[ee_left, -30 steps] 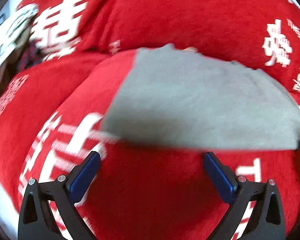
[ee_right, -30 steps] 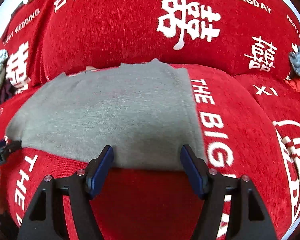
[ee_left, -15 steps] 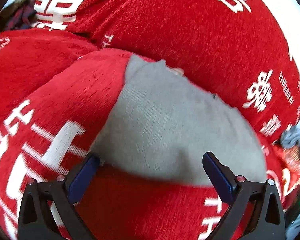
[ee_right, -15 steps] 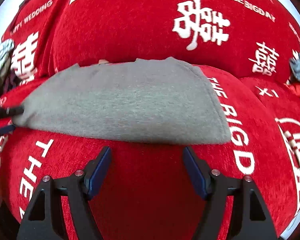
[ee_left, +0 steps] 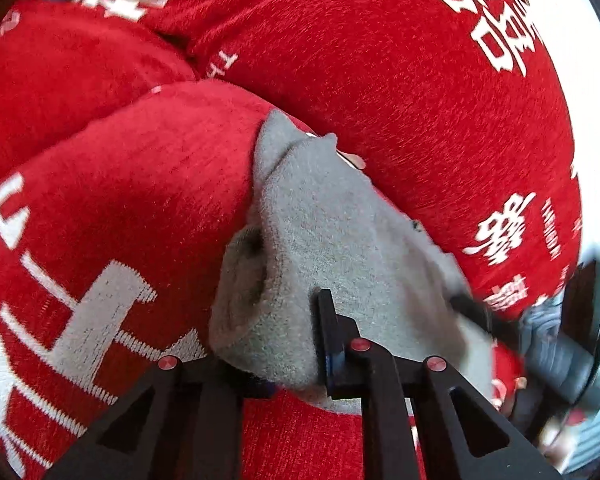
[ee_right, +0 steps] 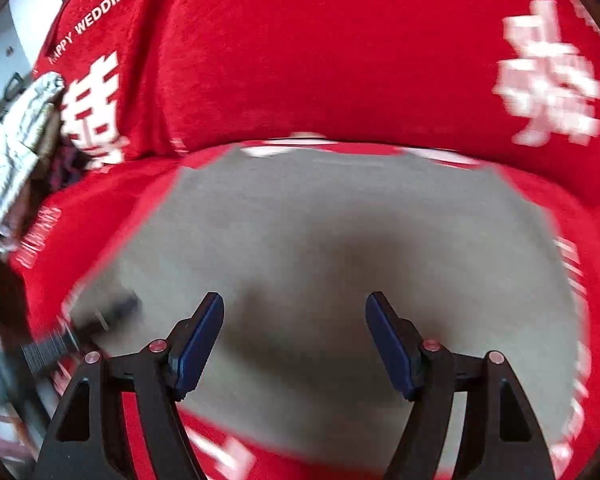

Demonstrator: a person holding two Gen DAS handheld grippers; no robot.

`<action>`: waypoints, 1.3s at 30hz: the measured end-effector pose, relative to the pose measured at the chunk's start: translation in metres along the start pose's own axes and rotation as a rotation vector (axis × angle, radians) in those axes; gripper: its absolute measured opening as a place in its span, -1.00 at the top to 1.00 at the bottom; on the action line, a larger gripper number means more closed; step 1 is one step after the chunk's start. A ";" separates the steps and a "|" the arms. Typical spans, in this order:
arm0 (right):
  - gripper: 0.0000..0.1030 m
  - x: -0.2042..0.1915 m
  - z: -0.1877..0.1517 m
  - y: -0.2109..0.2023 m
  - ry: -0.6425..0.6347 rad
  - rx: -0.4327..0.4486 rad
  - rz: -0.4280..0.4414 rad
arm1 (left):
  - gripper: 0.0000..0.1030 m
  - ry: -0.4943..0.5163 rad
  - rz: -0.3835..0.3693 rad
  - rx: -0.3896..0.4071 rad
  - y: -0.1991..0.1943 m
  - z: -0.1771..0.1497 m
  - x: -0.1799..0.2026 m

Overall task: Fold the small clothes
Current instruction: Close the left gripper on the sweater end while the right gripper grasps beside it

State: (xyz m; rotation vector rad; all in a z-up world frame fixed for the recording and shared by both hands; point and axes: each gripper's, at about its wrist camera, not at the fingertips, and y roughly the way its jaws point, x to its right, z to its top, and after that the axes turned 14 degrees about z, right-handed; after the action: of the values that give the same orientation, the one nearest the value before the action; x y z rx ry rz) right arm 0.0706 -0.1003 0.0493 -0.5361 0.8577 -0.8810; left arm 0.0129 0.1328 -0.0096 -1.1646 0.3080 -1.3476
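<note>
A small grey garment lies flat on a red sofa seat printed with white characters. My left gripper is closing on the garment's near left edge. The cloth is bunched between its jaws and hides the left finger. In the right wrist view the grey garment fills the middle, blurred by motion. My right gripper hovers over it, open, with nothing between its blue pads. The left gripper's dark fingers show as a blur at the garment's lower left corner.
The red backrest cushion rises right behind the garment. A white patterned cloth lies at the sofa's left end. A heap of grey-blue clothes sits at the right, beside a blurred dark gripper part.
The left jaws went from wide open to pinched on the garment's edge, bunching it. The right gripper slid from the garment's front edge to over its middle, still open.
</note>
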 end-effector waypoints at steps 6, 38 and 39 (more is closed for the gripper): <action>-0.48 -0.029 0.060 0.108 0.047 -0.153 0.158 | 0.67 0.037 0.069 0.017 -0.006 -0.002 0.003; 0.59 -0.036 0.097 0.131 -0.069 -0.113 0.099 | 0.79 0.198 0.213 0.125 -0.033 -0.006 0.036; 0.59 -0.035 0.096 0.129 -0.072 -0.108 0.102 | 0.79 0.204 0.220 0.129 -0.033 -0.006 0.038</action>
State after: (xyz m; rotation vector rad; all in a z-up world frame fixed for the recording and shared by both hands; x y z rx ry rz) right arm 0.1947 0.0051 0.0262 -0.6090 0.8629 -0.7220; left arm -0.0006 0.1038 0.0293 -0.8612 0.4748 -1.2735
